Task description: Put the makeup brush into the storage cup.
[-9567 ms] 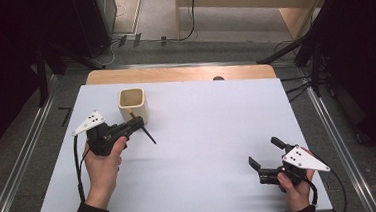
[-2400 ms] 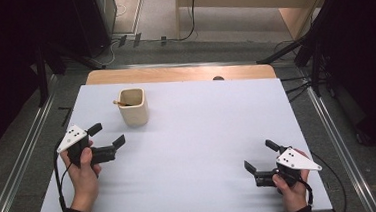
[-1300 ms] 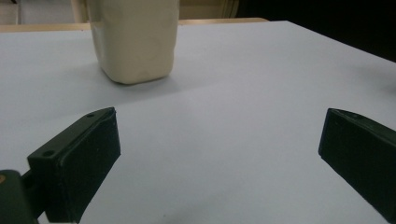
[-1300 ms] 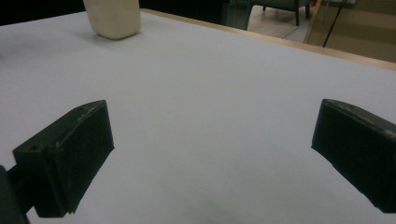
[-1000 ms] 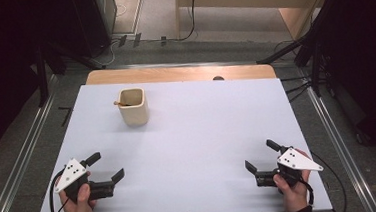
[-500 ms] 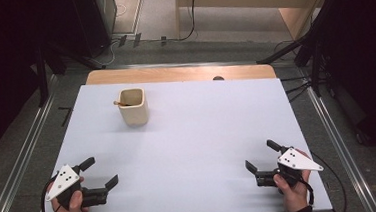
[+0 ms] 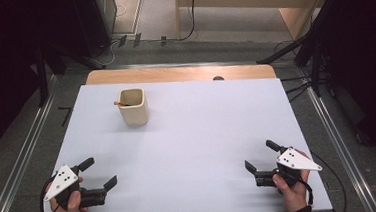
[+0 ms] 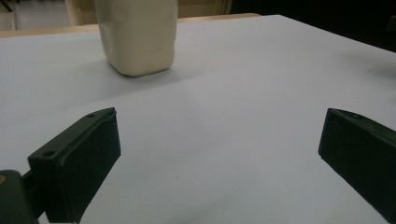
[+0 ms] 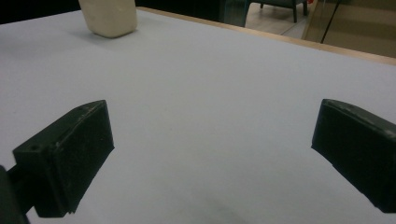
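A cream square cup (image 7: 133, 106) stands upright on the white table (image 7: 197, 130) at the back left, with a small brown stick resting inside at its rim. My left gripper (image 7: 98, 173) sits open at the table's front left corner, nothing between its jaws; its own view shows the cup (image 8: 136, 35) far ahead. My right gripper (image 7: 260, 156) rests open near the front right edge, also holding nothing, and the cup (image 9: 108, 17) appears far off at the top left of its view.
A wooden strip (image 7: 178, 73) borders the table's far edge. Metal rails (image 7: 22, 160) run along both sides on the grey floor. Dark stands and cables (image 7: 317, 52) lie beyond the table at the right.
My left gripper has let go of a thin stick, now in the cup, and drawn back from the cup to the front left corner. The right gripper has stayed in place.
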### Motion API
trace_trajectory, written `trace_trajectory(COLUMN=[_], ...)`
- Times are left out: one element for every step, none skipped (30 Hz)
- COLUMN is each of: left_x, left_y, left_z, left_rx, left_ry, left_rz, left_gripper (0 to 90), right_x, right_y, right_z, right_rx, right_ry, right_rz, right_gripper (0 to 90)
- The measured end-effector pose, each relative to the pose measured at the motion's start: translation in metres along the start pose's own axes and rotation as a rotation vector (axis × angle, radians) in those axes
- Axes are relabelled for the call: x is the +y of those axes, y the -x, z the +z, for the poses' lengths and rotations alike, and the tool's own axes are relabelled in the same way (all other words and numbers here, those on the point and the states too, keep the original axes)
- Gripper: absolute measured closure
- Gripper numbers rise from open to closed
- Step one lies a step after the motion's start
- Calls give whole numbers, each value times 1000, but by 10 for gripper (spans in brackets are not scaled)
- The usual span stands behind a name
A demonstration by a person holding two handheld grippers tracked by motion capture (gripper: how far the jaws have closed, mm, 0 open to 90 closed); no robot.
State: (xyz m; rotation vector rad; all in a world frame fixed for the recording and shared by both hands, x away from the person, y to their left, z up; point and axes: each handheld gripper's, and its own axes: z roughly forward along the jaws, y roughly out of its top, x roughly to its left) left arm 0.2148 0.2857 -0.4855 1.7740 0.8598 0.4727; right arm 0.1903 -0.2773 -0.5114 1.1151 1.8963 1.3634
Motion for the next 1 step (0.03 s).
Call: trace_trajectory(left_x=[0], left_y=[0], left_z=[1], left_rx=[-1], left_ry=[1], left_rz=[2], left_gripper=[0], right_x=[0], right_y=[0], right_z=[0], right_rx=[-1], right_ry=[0], right_rz=[0], right_gripper=[0])
